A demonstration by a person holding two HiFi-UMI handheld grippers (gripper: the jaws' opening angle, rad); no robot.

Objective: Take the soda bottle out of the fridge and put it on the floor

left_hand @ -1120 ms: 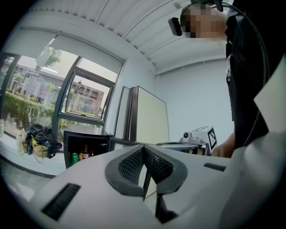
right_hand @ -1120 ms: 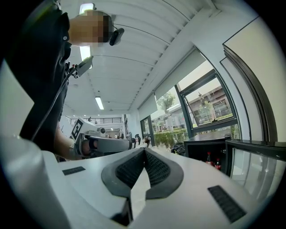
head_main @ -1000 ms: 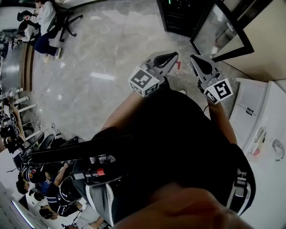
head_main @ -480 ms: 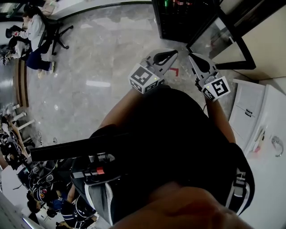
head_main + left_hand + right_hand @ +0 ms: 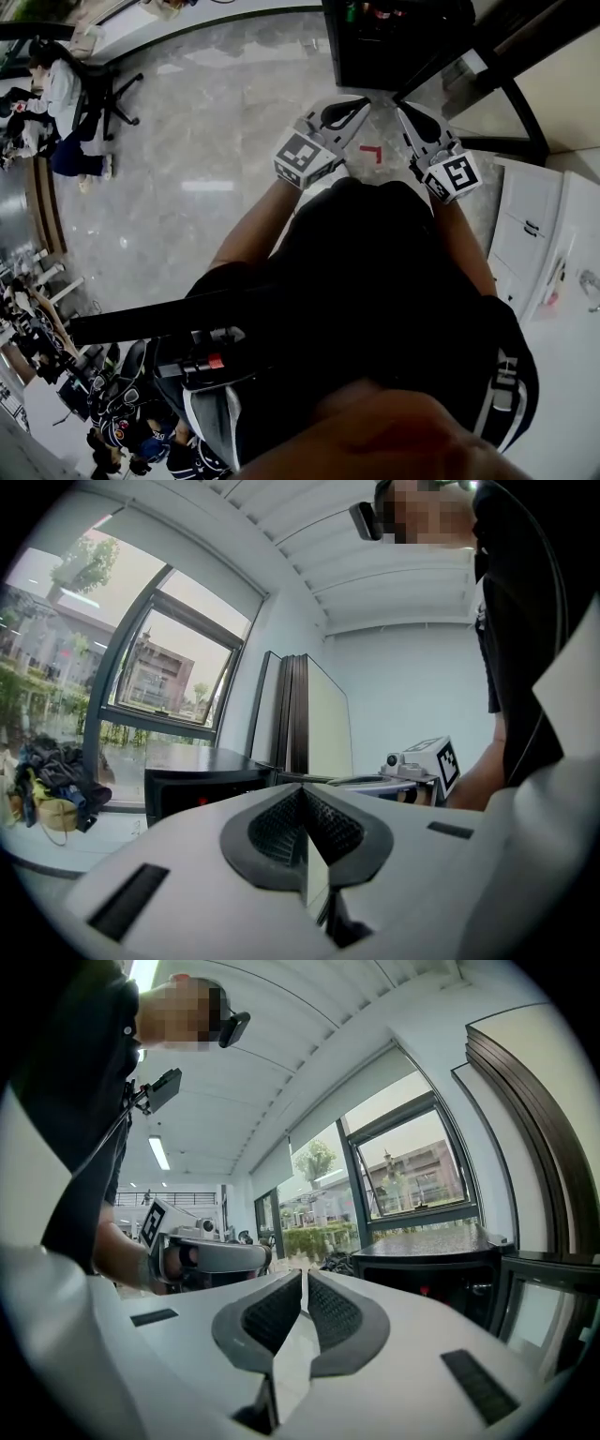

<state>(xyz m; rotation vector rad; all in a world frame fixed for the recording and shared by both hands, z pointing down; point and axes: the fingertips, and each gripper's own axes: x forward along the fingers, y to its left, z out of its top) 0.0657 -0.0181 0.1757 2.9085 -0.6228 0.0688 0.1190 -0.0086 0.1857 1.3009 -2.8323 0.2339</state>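
A black fridge (image 5: 394, 42) stands at the top of the head view, its glass door (image 5: 511, 103) swung open to the right. Small green and red bottle tops (image 5: 364, 11) show on a shelf inside; I cannot tell which is the soda bottle. Both grippers are held level in front of the person and point at the fridge, some way short of it. My left gripper (image 5: 361, 101) is shut and holds nothing; its pads (image 5: 281, 822) meet. My right gripper (image 5: 405, 111) is also shut and empty. The fridge (image 5: 431, 1274) lies ahead in the right gripper view.
A red corner mark (image 5: 371, 153) lies on the grey marble floor between the grippers. White cabinets (image 5: 525, 225) stand at the right. A seated person on an office chair (image 5: 61, 94) and desks are far off at the left.
Both grippers and the person have moved closer to the fridge, which now fills more of the top of the head view. Both pairs of jaws stay shut.
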